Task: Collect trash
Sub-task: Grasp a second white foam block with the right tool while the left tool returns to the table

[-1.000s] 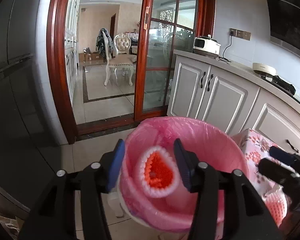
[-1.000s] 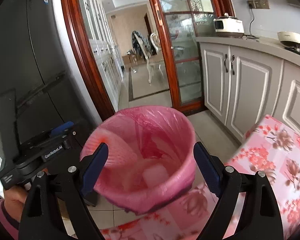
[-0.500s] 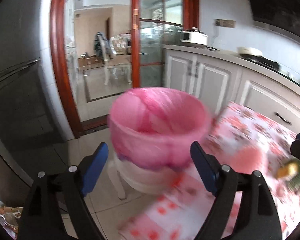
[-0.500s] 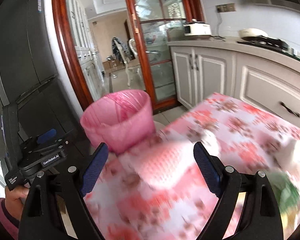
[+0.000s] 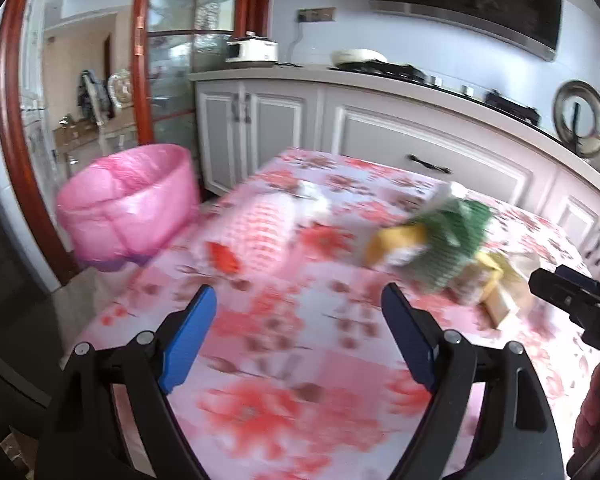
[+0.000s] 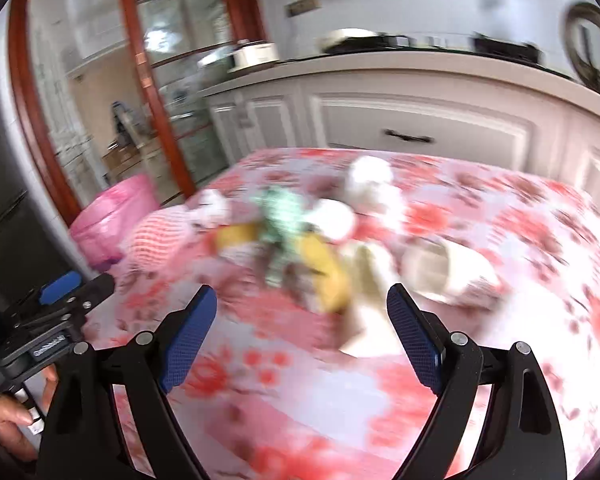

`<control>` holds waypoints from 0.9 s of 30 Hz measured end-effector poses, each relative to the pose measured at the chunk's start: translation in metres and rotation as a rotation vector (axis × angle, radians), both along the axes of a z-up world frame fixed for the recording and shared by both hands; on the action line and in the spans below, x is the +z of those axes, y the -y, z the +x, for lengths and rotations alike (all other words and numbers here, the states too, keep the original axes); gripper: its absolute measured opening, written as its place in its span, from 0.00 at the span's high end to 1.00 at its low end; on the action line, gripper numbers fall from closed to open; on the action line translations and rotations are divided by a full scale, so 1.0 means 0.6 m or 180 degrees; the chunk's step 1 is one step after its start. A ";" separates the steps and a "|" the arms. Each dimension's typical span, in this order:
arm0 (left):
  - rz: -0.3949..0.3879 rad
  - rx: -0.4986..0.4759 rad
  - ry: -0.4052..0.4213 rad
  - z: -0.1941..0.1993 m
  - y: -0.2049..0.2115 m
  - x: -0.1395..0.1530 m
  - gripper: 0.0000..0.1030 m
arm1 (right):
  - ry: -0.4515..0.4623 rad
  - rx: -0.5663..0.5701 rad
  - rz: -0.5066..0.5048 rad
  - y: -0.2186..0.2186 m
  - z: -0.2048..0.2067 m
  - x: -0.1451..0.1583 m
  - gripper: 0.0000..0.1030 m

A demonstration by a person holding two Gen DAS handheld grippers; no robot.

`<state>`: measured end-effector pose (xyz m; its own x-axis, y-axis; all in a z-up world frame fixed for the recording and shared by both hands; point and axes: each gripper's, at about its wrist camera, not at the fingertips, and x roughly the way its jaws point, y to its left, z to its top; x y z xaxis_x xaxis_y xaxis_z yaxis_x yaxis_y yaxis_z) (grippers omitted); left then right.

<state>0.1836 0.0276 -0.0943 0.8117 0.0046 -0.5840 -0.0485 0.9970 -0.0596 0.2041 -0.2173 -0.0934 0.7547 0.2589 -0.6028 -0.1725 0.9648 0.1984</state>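
My left gripper (image 5: 298,308) is open and empty over the floral tablecloth (image 5: 284,360). My right gripper (image 6: 300,312) is also open and empty, above the same cloth. A pink-lined trash bin (image 5: 128,208) stands off the table's left end, small at the left of the right wrist view (image 6: 112,220). Trash lies blurred on the table: a pink foam fruit net (image 5: 260,224), a green net (image 5: 456,240) over something yellow (image 5: 396,240), crumpled white paper (image 6: 372,184), a banana peel (image 6: 324,276) and a paper cup (image 6: 440,268).
White kitchen cabinets (image 5: 380,128) and a countertop with appliances run behind the table. A red-framed glass sliding door (image 5: 148,60) opens to another room at the left. A dark fridge (image 6: 4,220) is at far left. A hand (image 6: 12,420) holds the left gripper.
Both grippers swung right from over the bin to over the table. The left gripper opened and no longer holds the pink foam net, which was over the bin; the right stayed open.
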 end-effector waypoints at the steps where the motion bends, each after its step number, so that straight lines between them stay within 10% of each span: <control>1: 0.0001 -0.0040 -0.0009 -0.002 0.014 -0.002 0.21 | 0.0000 -0.0067 0.0001 0.015 -0.005 -0.004 0.20; 14: 0.0275 -0.0212 -0.0129 0.002 0.076 -0.021 0.21 | -0.0231 -0.1062 0.0187 0.200 -0.019 -0.067 0.20; 27: 0.0330 -0.0374 -0.0128 -0.003 0.100 -0.027 0.21 | -0.0443 -0.1208 0.0020 0.203 0.035 -0.088 0.20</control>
